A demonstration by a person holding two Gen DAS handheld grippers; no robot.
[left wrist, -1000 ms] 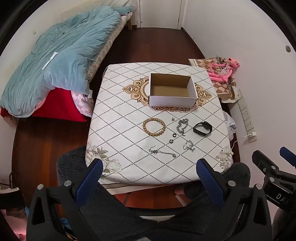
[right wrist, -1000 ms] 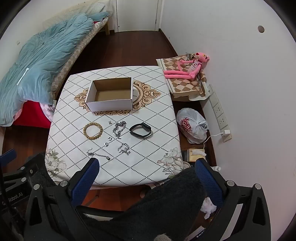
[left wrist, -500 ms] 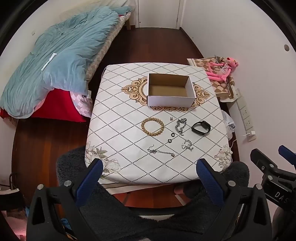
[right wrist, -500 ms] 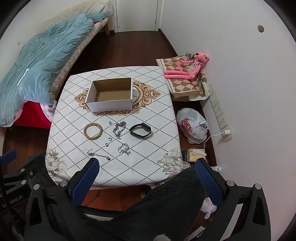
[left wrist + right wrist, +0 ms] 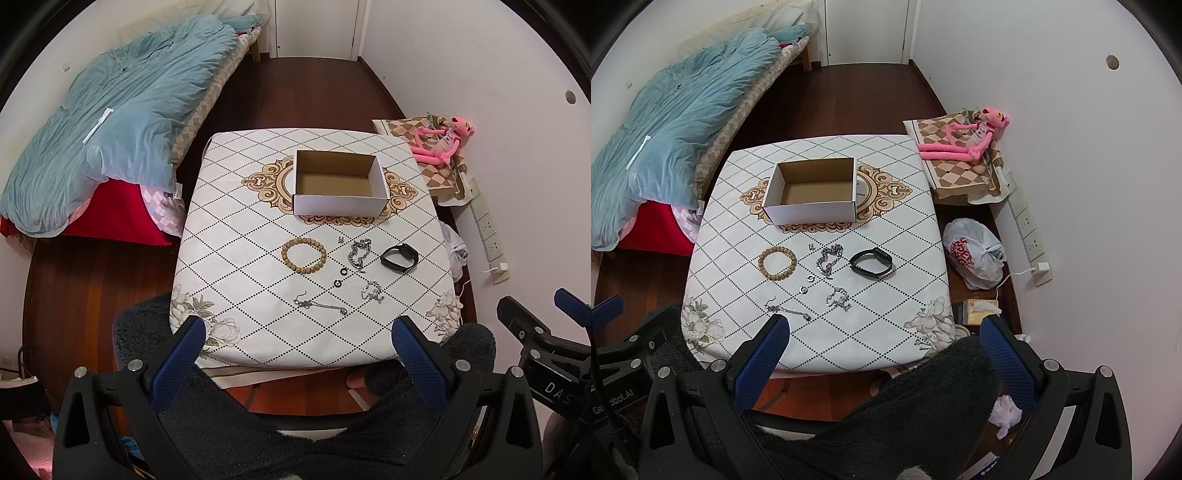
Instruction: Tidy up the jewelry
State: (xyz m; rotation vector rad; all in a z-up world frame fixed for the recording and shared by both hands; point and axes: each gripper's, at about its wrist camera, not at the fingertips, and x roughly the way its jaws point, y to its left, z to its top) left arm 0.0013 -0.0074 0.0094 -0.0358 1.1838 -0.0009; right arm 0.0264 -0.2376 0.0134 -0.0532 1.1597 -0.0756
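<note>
Nothing is gripped yet: both the left gripper (image 5: 295, 354) and right gripper (image 5: 882, 354) hang wide open, well short of the table (image 5: 236, 206). Jewelry lies before the empty box (image 5: 340, 184); I'd pinch the beads (image 5: 303, 254) across one side, low and square.

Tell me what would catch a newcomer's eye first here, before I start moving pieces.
The open cardboard box sits empty at the middle of the table, on the patterned cloth. In front of it lies a loose spread of jewelry: a wooden bead bracelet on the left, silver chains in the middle, a black band on the right. Off the table, a pink plush toy lies by the right wall.
</note>
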